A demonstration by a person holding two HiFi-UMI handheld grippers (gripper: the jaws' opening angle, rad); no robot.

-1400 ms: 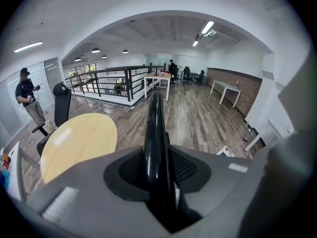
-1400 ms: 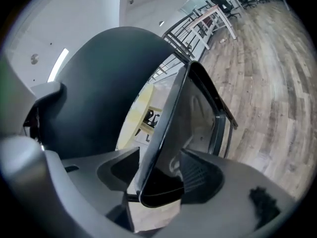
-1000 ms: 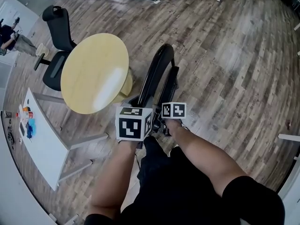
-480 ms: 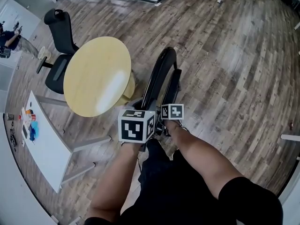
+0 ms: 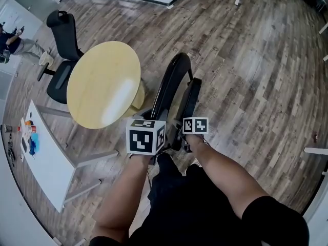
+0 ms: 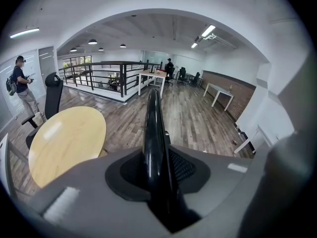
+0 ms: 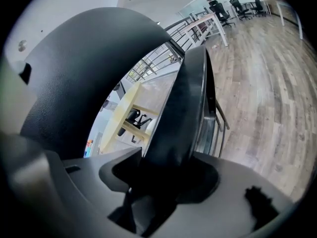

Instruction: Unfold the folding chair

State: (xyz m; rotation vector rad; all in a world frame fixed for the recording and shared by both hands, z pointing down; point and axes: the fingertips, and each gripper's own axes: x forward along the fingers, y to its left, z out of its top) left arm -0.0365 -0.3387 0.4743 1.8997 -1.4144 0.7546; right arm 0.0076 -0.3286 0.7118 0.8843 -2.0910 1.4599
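Observation:
The black folding chair (image 5: 171, 81) stands on the wood floor just in front of me, seen edge-on. My left gripper (image 5: 155, 118) is shut on its curved frame tube (image 6: 151, 133), which runs straight up between the jaws of the left gripper (image 6: 157, 182). My right gripper (image 5: 189, 118) has the padded seat panel (image 5: 192, 97) between its jaws, and they are closing on it. In the right gripper view the seat's edge (image 7: 185, 108) fills the throat of the right gripper (image 7: 163, 182). A narrow gap shows between the seat and the frame.
A round yellow table (image 5: 105, 83) stands close to the chair's left side. Behind it is a black office chair (image 5: 64, 40). A white table (image 5: 46, 158) is at the lower left, and a person (image 5: 15, 40) stands at the far left. Wood floor (image 5: 256, 76) stretches to the right.
My right gripper has shifted slightly to the right with the seat panel, so the seat stands a little apart from the frame. The left gripper has stayed on the tube.

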